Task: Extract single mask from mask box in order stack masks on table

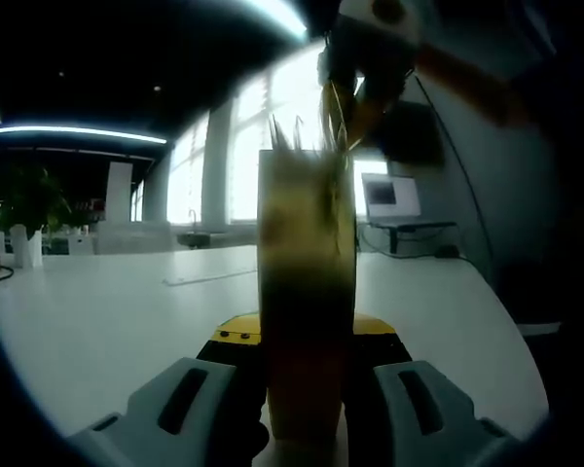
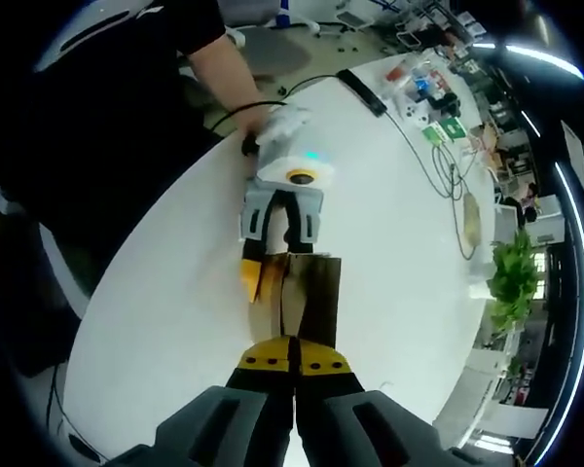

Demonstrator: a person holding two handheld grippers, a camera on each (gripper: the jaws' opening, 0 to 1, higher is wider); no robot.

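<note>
My left gripper (image 1: 307, 336) is shut on a tall brownish mask box (image 1: 307, 282), holding it upright over the white table (image 1: 97, 311). Thin mask edges (image 1: 297, 134) stick out of the box's top. My right gripper (image 1: 365, 83) comes down from above onto that opening. In the right gripper view the right gripper (image 2: 292, 362) has its yellow-tipped jaws pressed together at the top of the box (image 2: 307, 292), apparently pinching a thin mask sheet. The left gripper (image 2: 282, 229) grips the box from the far side.
A person in black (image 2: 127, 97) stands at the table's edge. Cables (image 2: 438, 165) and small items (image 2: 423, 88) lie at the table's far end beside a plant (image 2: 514, 272). A screen (image 1: 389, 195) and another plant (image 1: 24, 209) stand beyond the table.
</note>
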